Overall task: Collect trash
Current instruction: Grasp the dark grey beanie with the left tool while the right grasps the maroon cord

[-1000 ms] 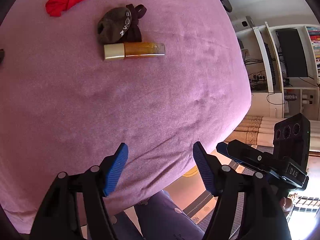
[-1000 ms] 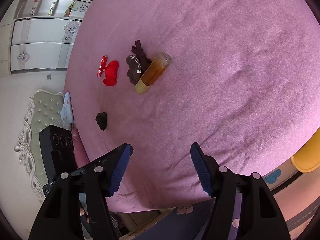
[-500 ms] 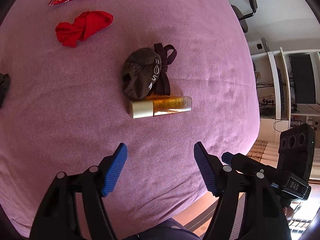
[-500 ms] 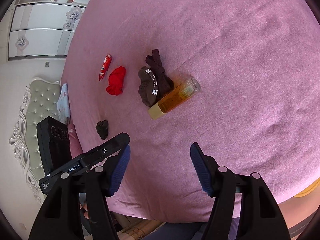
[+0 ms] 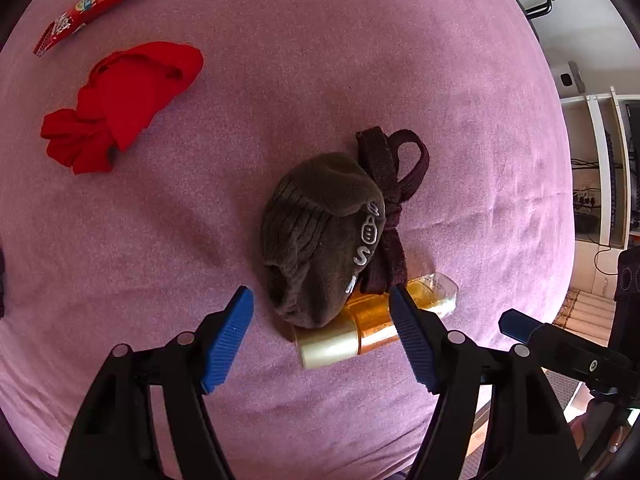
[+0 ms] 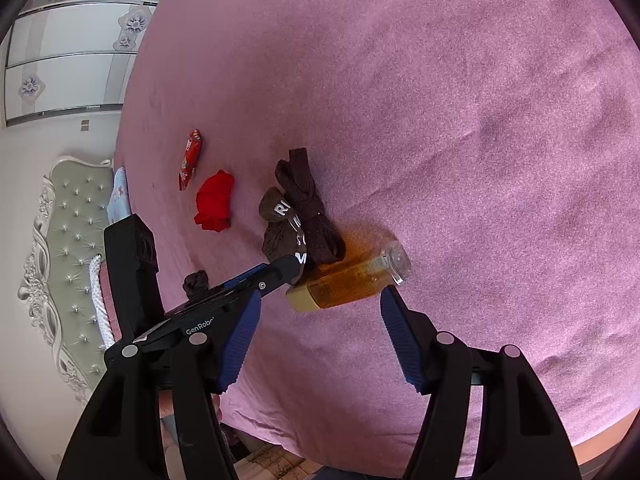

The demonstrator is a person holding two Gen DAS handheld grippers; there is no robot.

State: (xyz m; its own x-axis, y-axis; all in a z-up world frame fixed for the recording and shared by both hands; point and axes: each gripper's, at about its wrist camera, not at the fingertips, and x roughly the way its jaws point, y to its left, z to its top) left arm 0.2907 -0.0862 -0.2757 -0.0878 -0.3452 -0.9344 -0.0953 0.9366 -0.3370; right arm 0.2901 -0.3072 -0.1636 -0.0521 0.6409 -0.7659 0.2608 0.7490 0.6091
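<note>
On the purple bed sheet lies an amber bottle with a cream cap, on its side. A bundled brown sock leans over the bottle's upper edge. My left gripper hovers open just above both, its blue pads either side of the sock's lower end and the bottle's cap. My right gripper is open too, with the bottle just beyond its tips. A red snack wrapper lies at the far left, also visible as the wrapper from the right wrist.
A red sock lies left of the brown one, and a small dark sock sits near the bed's edge. A padded headboard and white wardrobe stand to the left. Shelves with a monitor are at the right.
Both grippers have moved forward and down over the bed. The bottle and brown sock, earlier far off, now lie right at the fingertips. Jaw openings look unchanged.
</note>
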